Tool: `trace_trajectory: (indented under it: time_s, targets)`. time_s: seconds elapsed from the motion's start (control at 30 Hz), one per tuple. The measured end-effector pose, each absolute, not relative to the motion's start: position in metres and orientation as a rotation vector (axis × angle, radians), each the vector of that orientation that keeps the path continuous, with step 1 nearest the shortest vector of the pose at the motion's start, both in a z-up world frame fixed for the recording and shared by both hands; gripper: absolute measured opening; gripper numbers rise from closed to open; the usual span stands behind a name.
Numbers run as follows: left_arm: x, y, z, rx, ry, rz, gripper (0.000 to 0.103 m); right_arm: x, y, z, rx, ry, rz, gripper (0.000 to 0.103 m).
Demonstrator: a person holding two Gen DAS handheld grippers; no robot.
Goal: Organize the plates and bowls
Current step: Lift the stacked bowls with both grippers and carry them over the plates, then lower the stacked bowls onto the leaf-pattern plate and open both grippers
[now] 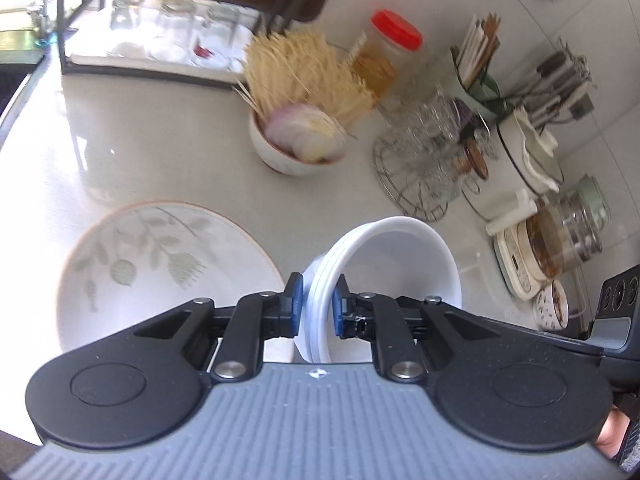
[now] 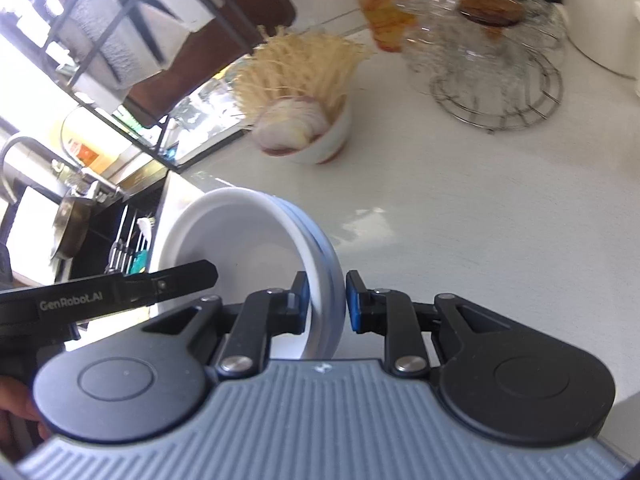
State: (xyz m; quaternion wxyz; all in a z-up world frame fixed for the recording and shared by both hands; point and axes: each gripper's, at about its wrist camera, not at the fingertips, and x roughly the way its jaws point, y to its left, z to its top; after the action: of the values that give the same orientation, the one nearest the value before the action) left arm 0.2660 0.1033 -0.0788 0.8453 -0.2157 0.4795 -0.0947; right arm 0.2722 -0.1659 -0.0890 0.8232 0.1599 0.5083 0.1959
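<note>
Both grippers (image 1: pixel 316 304) (image 2: pixel 326 300) clamp glossy white round bowls (image 1: pixel 384 256).

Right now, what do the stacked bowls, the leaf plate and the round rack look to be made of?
Bowls: glazed white ceramic or possibly melamine; smooth glossy walls, thick rims. Hard to tell which.
Leaf plate: glazed ceramic, likely; glossy white face, printed green leaves, thin orange rim.
Rack: bare metal wire, probably steel; thin shiny silver rods in a ring with spokes.
</note>
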Motion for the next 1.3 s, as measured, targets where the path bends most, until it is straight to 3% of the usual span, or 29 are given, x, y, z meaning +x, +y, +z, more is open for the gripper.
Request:
trace_trajectory:
  time_s: [0.7, 1.3]
  targets:
    - [0.243, 0.192, -0.100, -0.526, 0.989, -0.110, 0.016, 0.276, -0.069, -0.101, 0.193, 1.128, 0.514, 0.023]
    - [0.249, 0.207, -0.135, -0.551, 1.051, -0.097, 0.016, 0.282, -0.048, -0.130, 0.187, 1.198, 0.474, 0.024]
